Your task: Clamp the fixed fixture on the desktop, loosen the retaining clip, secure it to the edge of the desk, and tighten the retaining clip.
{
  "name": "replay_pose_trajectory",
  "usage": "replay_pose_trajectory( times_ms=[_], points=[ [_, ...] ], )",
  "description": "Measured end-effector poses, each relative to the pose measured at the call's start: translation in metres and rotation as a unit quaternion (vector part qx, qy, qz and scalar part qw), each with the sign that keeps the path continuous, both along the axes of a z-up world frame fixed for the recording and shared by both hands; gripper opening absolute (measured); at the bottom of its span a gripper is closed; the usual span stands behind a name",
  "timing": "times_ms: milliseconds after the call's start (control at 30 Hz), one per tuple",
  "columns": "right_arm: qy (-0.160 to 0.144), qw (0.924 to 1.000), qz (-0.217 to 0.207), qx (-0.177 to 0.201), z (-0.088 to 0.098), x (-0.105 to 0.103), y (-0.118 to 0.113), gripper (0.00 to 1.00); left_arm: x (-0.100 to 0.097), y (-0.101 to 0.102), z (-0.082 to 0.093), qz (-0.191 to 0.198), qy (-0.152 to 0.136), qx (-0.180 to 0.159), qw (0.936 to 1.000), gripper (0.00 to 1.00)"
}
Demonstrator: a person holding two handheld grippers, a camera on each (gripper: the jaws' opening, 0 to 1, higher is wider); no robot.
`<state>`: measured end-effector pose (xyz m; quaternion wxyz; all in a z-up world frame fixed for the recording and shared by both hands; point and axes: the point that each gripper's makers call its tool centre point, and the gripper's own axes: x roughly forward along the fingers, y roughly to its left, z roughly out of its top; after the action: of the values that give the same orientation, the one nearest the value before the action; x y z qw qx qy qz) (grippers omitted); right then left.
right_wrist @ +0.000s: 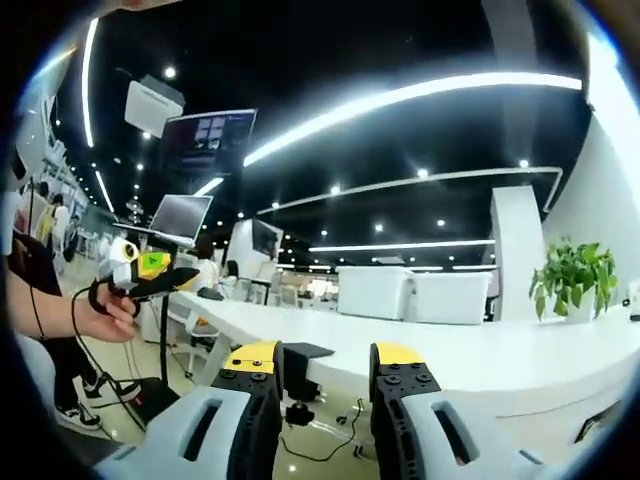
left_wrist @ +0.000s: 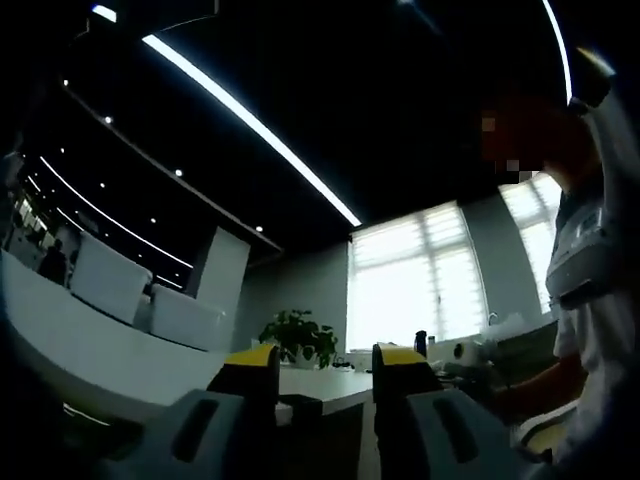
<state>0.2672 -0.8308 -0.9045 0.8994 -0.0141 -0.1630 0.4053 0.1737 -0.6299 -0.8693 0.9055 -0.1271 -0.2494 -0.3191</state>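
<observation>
A black clamp fixture (right_wrist: 303,353) sits on the near edge of the long white desk (right_wrist: 470,355), its screw knob (right_wrist: 297,411) hanging below the edge. My right gripper (right_wrist: 325,357) is open in front of it, yellow-tipped jaws apart and empty, the fixture seen in the gap beyond them. At the far left, a hand holds my left gripper (right_wrist: 150,270) well away from the desk. In the left gripper view my left gripper (left_wrist: 326,358) is open and empty. A dark piece (left_wrist: 300,405), probably the fixture, sits at the desk edge (left_wrist: 335,385) between its jaws.
A potted plant (right_wrist: 572,280) stands on the desk at the right, also seen as the plant (left_wrist: 298,337). A person (left_wrist: 590,300) stands at the right near bright windows (left_wrist: 415,285). Monitors on a stand (right_wrist: 180,215) and cables on the floor (right_wrist: 340,435) lie left of the desk.
</observation>
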Motion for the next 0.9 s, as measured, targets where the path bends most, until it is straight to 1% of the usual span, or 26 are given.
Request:
replay_pose_trajectory(
  times_ms=[67, 133, 167, 200, 233, 267, 300, 367, 400, 433, 533, 567, 633, 667, 700, 767, 867, 900],
  points=[
    [0.003, 1.0, 0.003, -0.003, 0.003, -0.002, -0.003, 0.33, -0.001, 0.004, 0.002, 0.01, 0.007, -0.004, 0.9999, 0.39],
    [0.007, 0.9999, 0.008, -0.002, 0.006, -0.004, -0.004, 0.33, 0.0, 0.008, -0.001, 0.019, 0.025, -0.006, 0.9995, 0.44],
    [0.01, 0.9999, 0.014, -0.002, 0.007, -0.005, -0.004, 0.34, 0.002, 0.014, -0.005, 0.035, 0.052, -0.016, 0.9979, 0.48],
    [0.009, 0.9998, 0.018, -0.005, 0.009, -0.007, -0.003, 0.34, 0.005, 0.02, -0.006, 0.05, 0.069, -0.019, 0.9962, 0.54],
    [0.005, 0.9996, 0.024, -0.013, 0.012, -0.011, -0.001, 0.35, 0.003, 0.02, -0.003, 0.051, 0.064, -0.015, 0.9965, 0.59],
    [0.0, 0.9993, 0.032, -0.021, 0.015, -0.014, 0.001, 0.36, 0.001, 0.022, -0.001, 0.056, 0.064, -0.014, 0.9963, 0.61],
    [-0.008, 0.999, 0.033, -0.029, 0.018, -0.015, 0.001, 0.37, -0.002, 0.023, 0.001, 0.061, 0.064, -0.009, 0.996, 0.6],
    [-0.004, 0.9991, 0.032, -0.028, 0.026, -0.015, 0.0, 0.4, -0.007, 0.024, 0.006, 0.07, 0.065, 0.002, 0.9954, 0.59],
    [0.012, 0.9988, 0.042, -0.022, 0.027, -0.016, 0.002, 0.4, -0.008, 0.026, 0.007, 0.077, 0.069, 0.01, 0.9946, 0.59],
    [0.019, 0.9984, 0.047, -0.026, 0.029, -0.017, 0.002, 0.41, -0.009, 0.027, 0.008, 0.082, 0.071, 0.016, 0.9939, 0.59],
    [0.013, 0.9979, 0.044, -0.046, 0.038, -0.017, 0.001, 0.41, -0.012, 0.035, 0.009, 0.108, 0.081, 0.035, 0.9903, 0.59],
    [0.016, 0.9974, 0.046, -0.053, 0.038, -0.017, 0.001, 0.41, -0.012, 0.037, 0.009, 0.115, 0.088, 0.044, 0.9885, 0.59],
    [0.02, 0.996, 0.047, -0.073, 0.038, -0.016, 0.0, 0.41, -0.011, 0.039, 0.003, 0.118, 0.112, 0.068, 0.9843, 0.59],
    [0.026, 0.9945, 0.048, -0.09, 0.036, -0.016, -0.001, 0.43, -0.011, 0.039, 0.0, 0.119, 0.125, 0.078, 0.982, 0.59],
    [0.029, 0.9934, 0.049, -0.1, 0.034, -0.015, -0.001, 0.45, -0.011, 0.038, 0.0, 0.116, 0.131, 0.085, 0.9809, 0.59],
    [0.035, 0.9917, 0.044, -0.116, 0.032, -0.012, -0.004, 0.48, -0.012, 0.037, 0.0, 0.114, 0.137, 0.095, 0.9793, 0.59],
    [0.046, 0.9899, 0.041, -0.128, 0.031, -0.011, -0.009, 0.48, -0.013, 0.037, -0.001, 0.113, 0.148, 0.102, 0.9772, 0.59],
    [0.054, 0.9887, 0.04, -0.134, 0.029, -0.01, -0.011, 0.48, -0.012, 0.038, -0.001, 0.115, 0.152, 0.106, 0.9761, 0.59]
  ],
)
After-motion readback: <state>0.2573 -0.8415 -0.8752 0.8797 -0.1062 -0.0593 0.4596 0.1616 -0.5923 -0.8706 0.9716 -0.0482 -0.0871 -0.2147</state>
